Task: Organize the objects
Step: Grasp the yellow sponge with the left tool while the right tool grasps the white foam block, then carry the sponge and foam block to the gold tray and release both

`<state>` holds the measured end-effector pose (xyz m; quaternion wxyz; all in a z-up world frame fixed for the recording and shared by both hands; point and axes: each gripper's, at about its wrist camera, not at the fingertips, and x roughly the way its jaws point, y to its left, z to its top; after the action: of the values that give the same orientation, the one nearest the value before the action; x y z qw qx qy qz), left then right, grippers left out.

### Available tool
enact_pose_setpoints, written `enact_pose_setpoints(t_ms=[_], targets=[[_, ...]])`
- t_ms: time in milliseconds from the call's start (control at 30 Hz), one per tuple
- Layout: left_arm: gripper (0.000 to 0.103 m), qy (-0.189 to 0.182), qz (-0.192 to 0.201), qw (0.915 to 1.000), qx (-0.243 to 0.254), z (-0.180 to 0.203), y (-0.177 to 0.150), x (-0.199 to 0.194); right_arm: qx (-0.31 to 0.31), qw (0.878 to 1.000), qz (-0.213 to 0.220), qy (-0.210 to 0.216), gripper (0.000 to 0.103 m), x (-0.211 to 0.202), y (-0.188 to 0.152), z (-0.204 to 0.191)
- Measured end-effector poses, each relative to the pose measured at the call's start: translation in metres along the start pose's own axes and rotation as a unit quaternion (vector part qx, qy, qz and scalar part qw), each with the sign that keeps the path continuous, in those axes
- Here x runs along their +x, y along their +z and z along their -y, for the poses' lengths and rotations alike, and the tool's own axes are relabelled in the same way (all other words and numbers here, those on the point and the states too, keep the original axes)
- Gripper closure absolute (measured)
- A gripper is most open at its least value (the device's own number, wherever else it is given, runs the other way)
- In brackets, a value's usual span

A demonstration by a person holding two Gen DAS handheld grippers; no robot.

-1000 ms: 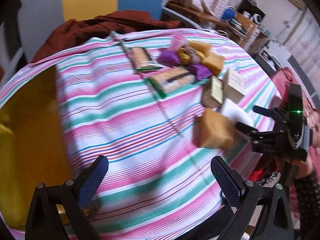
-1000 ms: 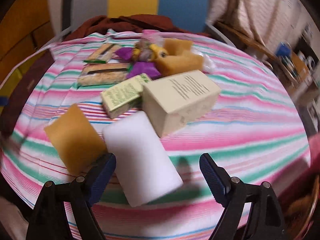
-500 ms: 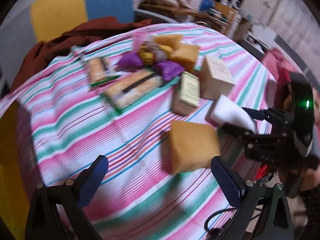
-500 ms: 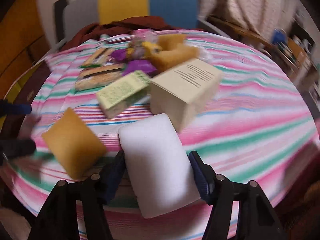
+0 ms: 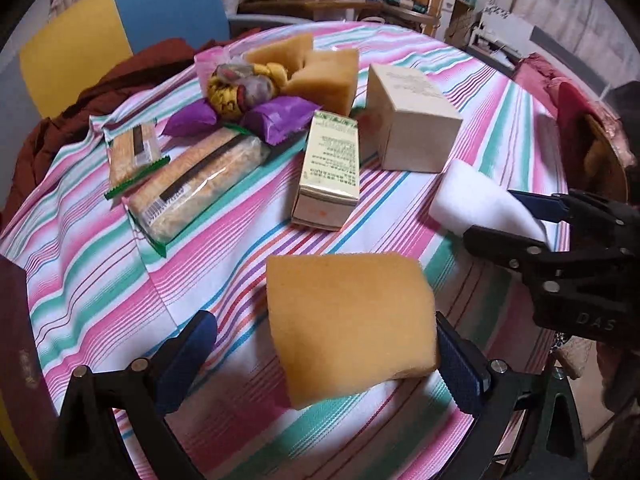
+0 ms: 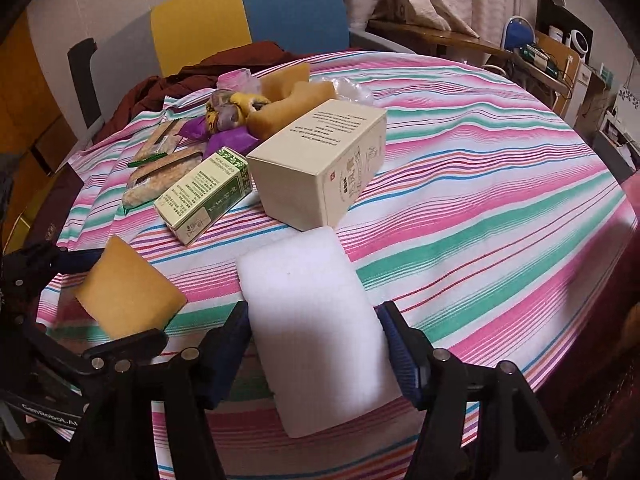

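Right claw [image 6: 314, 344] over striped tablecloth [image 6: 480, 208]

Count on the striped tablecloth [image 5: 100, 264]. Yellow sponges: three, one near the front edge [image 5: 348, 324] and two at the back of the pile [image 5: 328, 76] [image 5: 280, 50]. White sponge [image 6: 316, 320]: one. Cardboard boxes: two, one large cream box [image 6: 320, 168] and one narrow green-printed box [image 6: 204, 196]. Clear cracker packs: two [image 5: 200, 188] [image 5: 134, 152]. Purple wrapped packets: two [image 5: 280, 114] [image 5: 192, 122]. Crumpled yellow and grey bundle [image 5: 240, 88]: one. Pink packet [image 5: 212, 62] behind it: one. Grippers in view: two [image 5: 326, 364] [image 6: 316, 356].
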<state>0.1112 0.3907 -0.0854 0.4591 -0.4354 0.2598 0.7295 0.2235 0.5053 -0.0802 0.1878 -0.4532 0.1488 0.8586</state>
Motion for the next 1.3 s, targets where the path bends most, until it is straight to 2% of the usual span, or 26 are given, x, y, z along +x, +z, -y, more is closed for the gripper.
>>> enact_pose_setpoints(t_ms=[133,233,333,367,400,500,700,933,1167,1300], targets=[[0.000,-0.006,0.013,0.9999,0.000,-0.003,-0.005,-0.001,-0.010,1.000,0.002,-0.019,0.037,0.001,0.000,-0.007],[0.003,-0.009,0.022,0.9997,0.001,-0.003,-0.004,0.000,0.000,1.000,0.003,-0.018,0.038,-0.001,0.000,-0.005],[0.020,-0.015,0.038,0.9991,0.001,-0.005,-0.009,-0.006,0.010,1.000,0.004,-0.006,0.039,-0.002,-0.001,-0.006],[0.030,-0.016,0.043,0.9989,0.005,-0.005,-0.010,-0.008,0.011,1.000,0.003,-0.002,0.039,-0.003,-0.001,-0.008],[0.034,-0.016,0.048,0.9987,0.011,-0.003,-0.011,-0.010,0.011,1.000,0.003,0.000,0.039,-0.004,-0.002,-0.010],[0.038,-0.009,0.057,0.9980,0.026,0.000,-0.015,-0.013,0.006,1.000,0.001,0.006,0.039,-0.005,-0.004,-0.019],[0.039,-0.015,0.073,0.9972,0.003,-0.007,-0.026,-0.034,-0.008,1.000,0.005,0.026,0.039,-0.018,-0.005,-0.040],[0.039,-0.022,0.095,0.9938,-0.053,-0.039,-0.050,-0.067,-0.039,0.998,0.010,0.046,0.039,-0.026,0.006,-0.073],[0.039,0.008,0.134,0.9871,-0.087,-0.074,-0.068,-0.103,-0.064,0.994,0.015,0.083,0.039,-0.027,0.022,-0.118],[0.039,0.029,0.152,0.9799,-0.126,-0.106,-0.081,-0.124,-0.078,0.991,0.021,0.109,0.039,-0.028,0.038,-0.150]])
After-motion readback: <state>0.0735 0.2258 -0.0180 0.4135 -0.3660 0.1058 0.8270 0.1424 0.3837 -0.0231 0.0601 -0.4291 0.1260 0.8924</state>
